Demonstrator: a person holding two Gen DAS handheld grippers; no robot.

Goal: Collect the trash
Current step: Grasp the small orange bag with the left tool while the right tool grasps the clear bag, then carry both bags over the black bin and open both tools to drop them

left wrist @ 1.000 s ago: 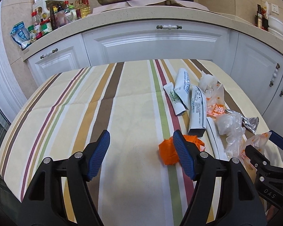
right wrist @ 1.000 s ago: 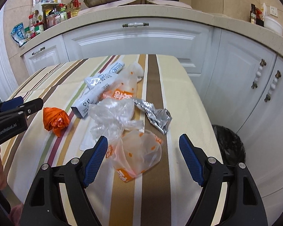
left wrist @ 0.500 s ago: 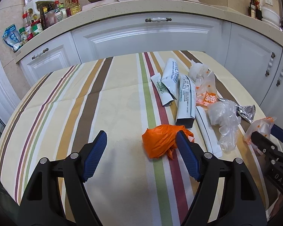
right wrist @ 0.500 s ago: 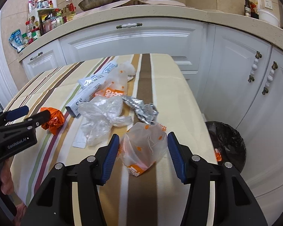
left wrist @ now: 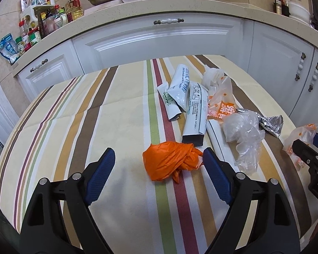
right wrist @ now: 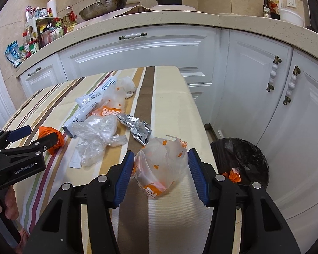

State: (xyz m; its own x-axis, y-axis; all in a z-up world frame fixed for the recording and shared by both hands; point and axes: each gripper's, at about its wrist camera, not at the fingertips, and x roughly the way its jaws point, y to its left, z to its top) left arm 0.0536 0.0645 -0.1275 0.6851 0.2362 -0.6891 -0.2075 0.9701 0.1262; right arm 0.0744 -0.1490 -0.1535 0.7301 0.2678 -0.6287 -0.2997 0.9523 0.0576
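The table (right wrist: 171, 97) stands beside the lined bin (right wrist: 239, 158) on the floor at its right edge, so trash is carried only a short way. The right gripper (right wrist: 161, 169) is clamped on a spotted bag (right wrist: 163, 165) — jaws pinching both sides, ready for the bin. The left gripper (left wrist: 156, 170) has just been opening and straddles the orange wad (left wrist: 169, 160) — pads not yet pressing.

A home kitchen: white cabinets (right wrist: 137, 57) under a speckled counter (right wrist: 159, 24) carrying a frying pan (right wrist: 102, 7), oil bottles (left wrist: 74, 8) and condiment jars (left wrist: 35, 38).
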